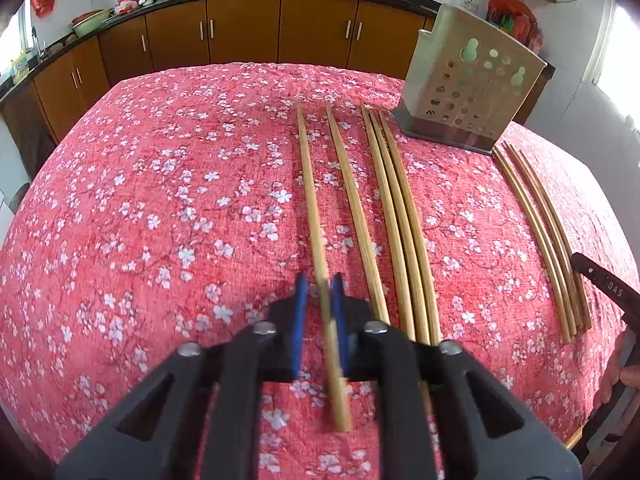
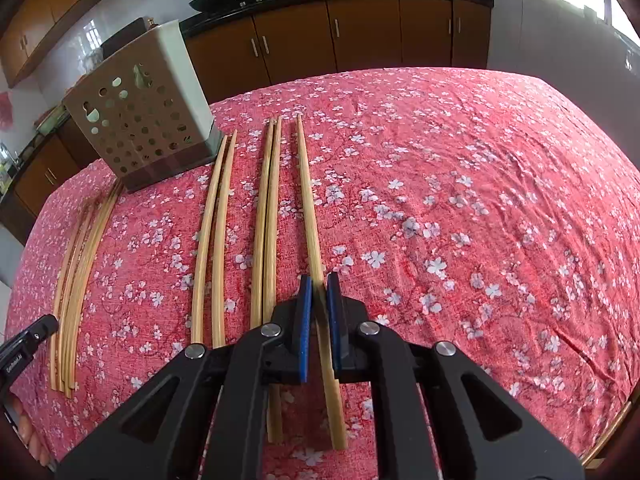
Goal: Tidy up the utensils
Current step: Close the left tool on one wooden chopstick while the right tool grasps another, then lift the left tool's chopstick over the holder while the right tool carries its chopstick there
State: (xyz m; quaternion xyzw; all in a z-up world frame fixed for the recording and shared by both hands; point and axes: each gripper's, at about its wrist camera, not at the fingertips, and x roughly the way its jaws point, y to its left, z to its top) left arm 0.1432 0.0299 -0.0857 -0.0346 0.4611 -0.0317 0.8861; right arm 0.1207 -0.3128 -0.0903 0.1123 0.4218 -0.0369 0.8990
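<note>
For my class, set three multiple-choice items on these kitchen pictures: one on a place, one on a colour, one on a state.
1. Where does the rightmost chopstick run at its near end?
A. Between the right gripper's fingers
B. Inside the metal holder
C. Across the other chopsticks

2. What colour are the gripper pads?
A. Red
B. Blue
C. White

3. How is the metal holder placed?
A. Lying on its side
B. Upside down
C. Standing upright

Key:
1 A: the chopstick passes between the fingers of the right gripper.
2 B: the pads are blue against the black frame.
3 C: the metal holder stands on its base on the tablecloth, open end up.
</note>
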